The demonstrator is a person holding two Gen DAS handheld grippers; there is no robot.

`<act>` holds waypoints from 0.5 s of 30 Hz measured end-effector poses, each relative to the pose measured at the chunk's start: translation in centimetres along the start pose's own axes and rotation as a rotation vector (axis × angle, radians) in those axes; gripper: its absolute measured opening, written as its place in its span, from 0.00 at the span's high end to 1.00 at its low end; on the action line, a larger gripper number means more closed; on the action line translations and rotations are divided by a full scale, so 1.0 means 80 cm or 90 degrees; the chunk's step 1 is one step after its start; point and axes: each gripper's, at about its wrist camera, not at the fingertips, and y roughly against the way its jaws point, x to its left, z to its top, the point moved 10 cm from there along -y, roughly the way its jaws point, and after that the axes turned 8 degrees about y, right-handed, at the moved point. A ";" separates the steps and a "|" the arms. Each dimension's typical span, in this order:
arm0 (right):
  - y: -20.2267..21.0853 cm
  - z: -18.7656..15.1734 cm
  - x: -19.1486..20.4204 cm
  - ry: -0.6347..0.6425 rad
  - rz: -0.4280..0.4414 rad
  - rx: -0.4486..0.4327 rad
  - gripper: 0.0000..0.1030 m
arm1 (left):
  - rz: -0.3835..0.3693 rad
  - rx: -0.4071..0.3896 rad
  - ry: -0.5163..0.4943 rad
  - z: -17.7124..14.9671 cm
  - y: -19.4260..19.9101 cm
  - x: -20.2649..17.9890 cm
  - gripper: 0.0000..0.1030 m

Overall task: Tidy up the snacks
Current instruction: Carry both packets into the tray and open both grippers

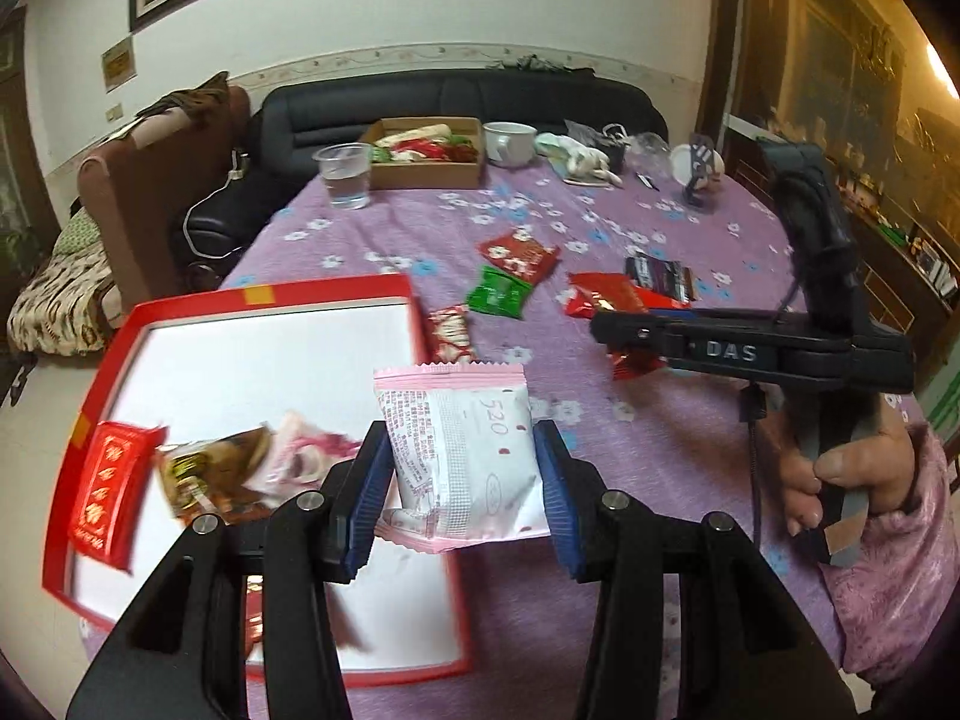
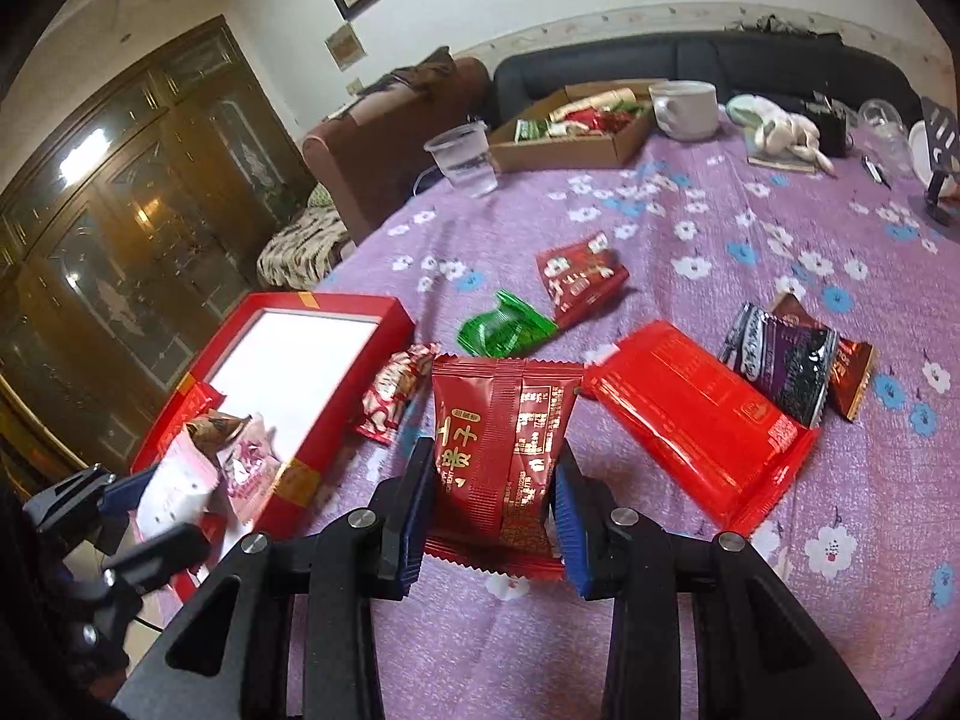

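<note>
1. The left gripper is clenched on a pink and white plastic snack packet; its 2 blue pads press the packet from both sides. The packet stands upright between them, above the right edge of the red cardboard tray with a white floor.
2. The right gripper grasps a dark red foil snack packet with gold letters, also upright between its blue pads, above the purple flowered tablecloth.
3. In the left wrist view, a hand with a pink sleeve holds the handle of the right gripper.
4. Inside the tray lie 3 packets near its left end: a flat red packet, a brown and gold packet and a pink packet.
5. Just beside the tray, on the cloth, lies a small red and white packet.
6. Farther out lie a green packet, a red packet with white figures, a large flat red packet and a dark purple packet that lies on a brown packet.
7. At the far side stand a clear plastic cup, an open cardboard box with snacks and a white mug.
</note>
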 end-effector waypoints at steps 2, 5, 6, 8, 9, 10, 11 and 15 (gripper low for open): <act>0.002 0.002 0.014 -0.005 0.019 -0.009 0.64 | 0.003 -0.005 0.009 0.001 0.004 0.013 0.56; 0.005 0.006 0.049 0.014 0.039 -0.029 0.64 | 0.006 -0.008 0.025 0.000 0.008 0.032 0.56; 0.004 0.008 0.061 0.022 0.045 -0.032 0.64 | 0.008 -0.010 0.030 0.000 0.009 0.038 0.56; -0.003 0.011 0.090 0.035 0.064 -0.032 0.64 | 0.011 -0.013 0.035 -0.003 0.012 0.046 0.56; -0.007 0.012 0.105 0.041 0.073 -0.028 0.64 | 0.012 -0.014 0.040 -0.004 0.013 0.052 0.56; -0.011 0.012 0.116 0.046 0.079 -0.025 0.64 | 0.014 -0.014 0.045 -0.006 0.014 0.058 0.56; -0.017 0.012 0.130 0.052 0.087 -0.022 0.64 | 0.020 -0.014 0.050 -0.007 0.014 0.066 0.56; -0.035 0.010 0.179 0.087 0.109 -0.008 0.64 | 0.033 -0.013 0.073 -0.012 0.015 0.092 0.56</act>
